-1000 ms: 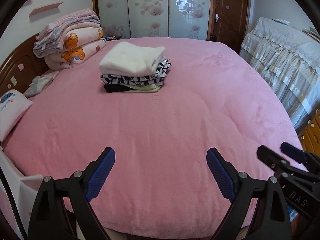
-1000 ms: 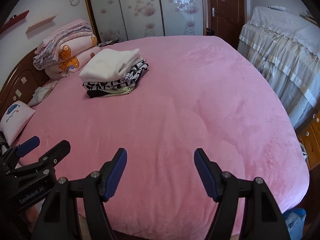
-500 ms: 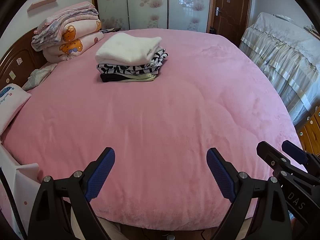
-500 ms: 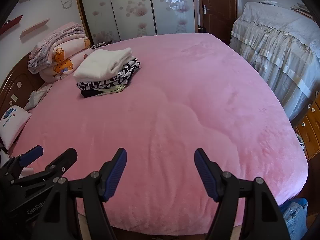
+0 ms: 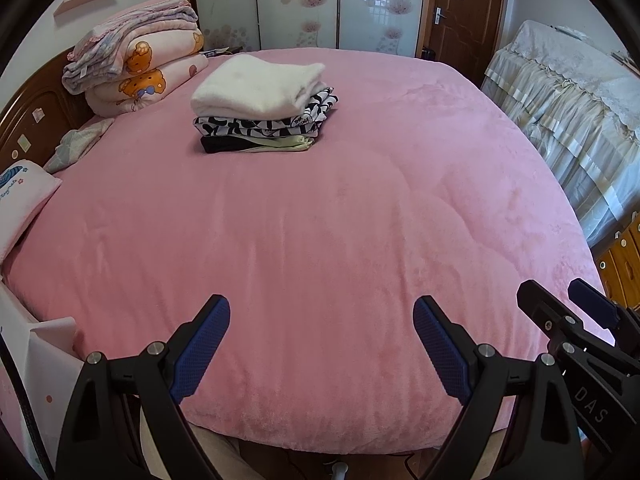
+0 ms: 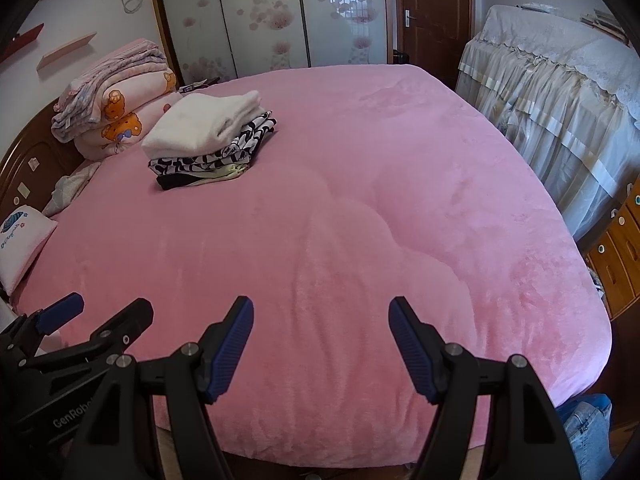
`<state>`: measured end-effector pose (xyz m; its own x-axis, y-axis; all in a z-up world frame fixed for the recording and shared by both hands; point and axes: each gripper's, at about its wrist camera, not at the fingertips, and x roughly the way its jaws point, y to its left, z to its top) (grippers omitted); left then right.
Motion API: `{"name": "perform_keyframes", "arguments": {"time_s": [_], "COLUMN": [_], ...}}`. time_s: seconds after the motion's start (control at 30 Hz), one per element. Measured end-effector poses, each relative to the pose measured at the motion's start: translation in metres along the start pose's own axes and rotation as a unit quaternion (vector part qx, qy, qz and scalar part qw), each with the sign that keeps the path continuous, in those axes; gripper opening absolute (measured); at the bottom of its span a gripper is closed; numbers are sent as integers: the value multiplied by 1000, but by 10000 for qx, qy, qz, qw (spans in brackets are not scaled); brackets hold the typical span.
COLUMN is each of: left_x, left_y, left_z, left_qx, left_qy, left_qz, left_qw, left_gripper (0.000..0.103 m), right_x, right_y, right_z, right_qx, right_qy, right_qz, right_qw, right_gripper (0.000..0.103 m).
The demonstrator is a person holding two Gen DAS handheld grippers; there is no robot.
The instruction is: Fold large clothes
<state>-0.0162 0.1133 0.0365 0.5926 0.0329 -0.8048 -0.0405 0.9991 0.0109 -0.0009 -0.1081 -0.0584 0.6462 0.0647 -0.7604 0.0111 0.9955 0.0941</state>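
A wide bed covered by a fuzzy pink blanket (image 5: 320,216) fills both views. Toward its far left part sits a neat stack of folded clothes (image 5: 262,110): a thick white fleecy garment (image 5: 256,88) on top, a black-and-white patterned piece (image 5: 264,126) under it, and black and pale yellow-green layers at the bottom. Behind the stack, against the dark wooden headboard (image 5: 28,112), lies a pile of folded pink quilts with orange bear prints (image 5: 140,68). The left gripper (image 5: 322,340) hovers over the near edge of the bed, its blue-padded fingers (image 5: 202,346) spread wide with nothing between them. The right gripper (image 6: 322,344) hangs just beside it, fingers likewise spread and empty, well apart from the stack.
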Motion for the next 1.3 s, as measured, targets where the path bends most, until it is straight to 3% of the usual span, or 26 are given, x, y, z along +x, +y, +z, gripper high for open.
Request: {"name": "perform_keyframes", "arguments": {"time_s": [1.3], "left_x": [1], "left_y": [1], "left_z": [4], "left_qx": [-127], "left_qy": [75], "left_qz": [-69], "left_qw": [9999], "left_gripper": [92], "right_x": [-7], "right_y": [1], "right_z": [5], "right_qx": [4], "right_qy": [-94], "right_qz": [-83], "right_qw": [9999], "right_gripper": [70]}}
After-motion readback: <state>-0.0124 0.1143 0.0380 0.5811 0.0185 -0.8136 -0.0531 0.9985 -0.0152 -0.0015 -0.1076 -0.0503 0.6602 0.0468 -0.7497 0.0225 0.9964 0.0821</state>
